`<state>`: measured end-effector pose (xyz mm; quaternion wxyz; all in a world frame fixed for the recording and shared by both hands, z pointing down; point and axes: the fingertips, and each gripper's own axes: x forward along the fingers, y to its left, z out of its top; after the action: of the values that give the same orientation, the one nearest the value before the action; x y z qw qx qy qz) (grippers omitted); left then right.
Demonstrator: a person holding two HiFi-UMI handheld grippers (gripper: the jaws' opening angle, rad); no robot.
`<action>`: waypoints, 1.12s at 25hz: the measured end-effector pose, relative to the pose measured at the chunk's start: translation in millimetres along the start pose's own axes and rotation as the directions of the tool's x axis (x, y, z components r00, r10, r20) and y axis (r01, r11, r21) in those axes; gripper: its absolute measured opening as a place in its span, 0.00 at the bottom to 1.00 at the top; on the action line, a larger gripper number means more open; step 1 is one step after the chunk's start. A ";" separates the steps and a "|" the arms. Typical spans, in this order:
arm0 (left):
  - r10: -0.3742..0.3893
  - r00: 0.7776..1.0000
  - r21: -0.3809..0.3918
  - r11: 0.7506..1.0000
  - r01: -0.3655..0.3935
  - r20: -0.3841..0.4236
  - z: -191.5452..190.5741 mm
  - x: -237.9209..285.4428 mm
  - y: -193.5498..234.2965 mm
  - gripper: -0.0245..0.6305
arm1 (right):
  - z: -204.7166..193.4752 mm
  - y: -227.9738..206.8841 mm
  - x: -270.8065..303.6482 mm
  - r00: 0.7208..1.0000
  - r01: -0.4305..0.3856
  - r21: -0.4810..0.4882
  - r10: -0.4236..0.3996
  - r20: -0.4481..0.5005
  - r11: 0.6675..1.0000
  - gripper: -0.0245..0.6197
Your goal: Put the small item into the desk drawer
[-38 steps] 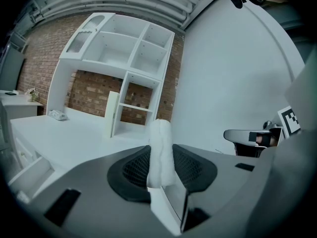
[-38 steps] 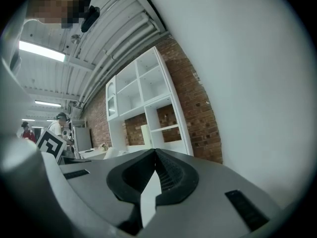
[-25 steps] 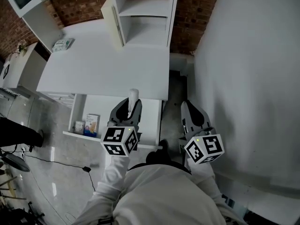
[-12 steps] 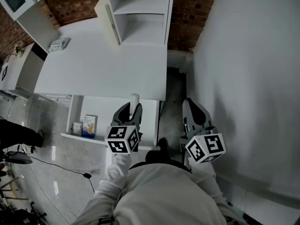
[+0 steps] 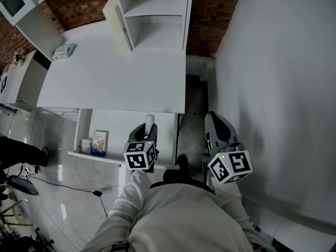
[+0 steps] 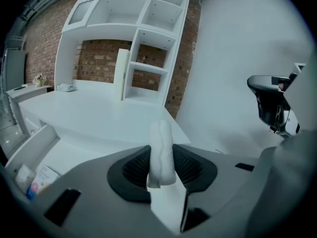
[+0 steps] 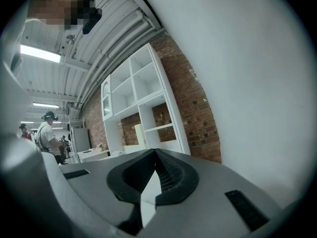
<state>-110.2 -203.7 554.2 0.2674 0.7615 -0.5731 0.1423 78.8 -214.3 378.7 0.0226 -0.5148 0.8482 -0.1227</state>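
**Head view, read left to right.** At the left edge a person in dark clothing is cut off by the frame. A thin black cable trails over the glossy grey floor.

The open white desk drawer juts from under the white tabletop. The left claw hides the drawer's near right corner. At the drawer's left end stand a blue-printed carton and a smaller pale box; their print is too small to read. A small pale packet lies at the tabletop's far left corner, and its label is equally illegible.

The left claw pinches the small white cylindrical roll between ribbed black pads. The roll's end sticks out beyond the jaws. It sits over the drawer's right part, and its height above the drawer floor cannot be told.

A white open shelf unit stands at the tabletop's back, against a red brick wall. The right claw, pressed together on nothing, hangs past the tabletop's right edge beside a plain white wall. The marker cubes bear black-and-white squares, with no lettering.
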 end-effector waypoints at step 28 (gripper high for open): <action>0.084 0.908 0.019 0.996 -0.083 -0.411 -113.2 68.9 44.2 0.25 | -13.2 -6.5 4.0 0.999 0.012 0.016 -0.011 -0.043 1.000 0.08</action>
<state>-121.1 -202.9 693.5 0.3752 0.6894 -0.5361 0.3107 80.5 -218.3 393.4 0.0079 -0.5166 0.8446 -0.1407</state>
